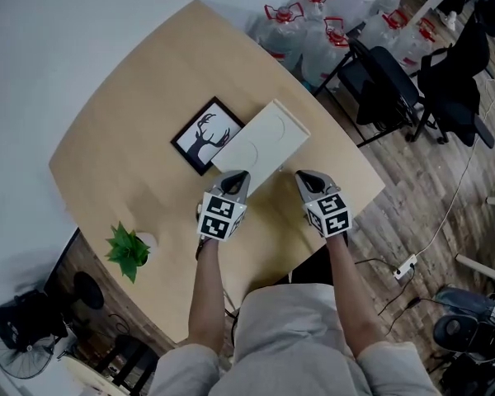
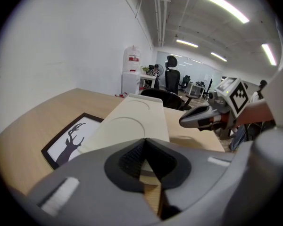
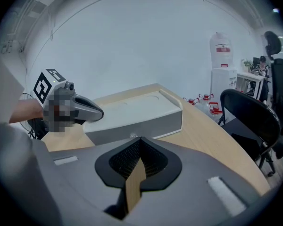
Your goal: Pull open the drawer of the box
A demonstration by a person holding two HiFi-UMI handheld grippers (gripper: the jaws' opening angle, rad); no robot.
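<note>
Two hand-held grippers hover at the near end of the flat cream rectangular box (image 1: 268,134), which lies mid-table just right of a black-framed deer print (image 1: 205,134). The left gripper (image 1: 238,177) and right gripper (image 1: 308,177) both have their jaws pressed together and empty, apparently lining up on the unopened drawer.

The box (image 1: 261,145) lies mid-worktop (image 1: 132,97), with the framed picture (image 1: 207,135) flat just beside it on its left. The left claw (image 1: 239,175) is at the box's near end, the right claw (image 1: 308,176) just right of it. The potted plant (image 1: 129,251) stands well left, near the front edge. Water bottles (image 1: 305,23) stand on the floor behind the worktop.
</note>
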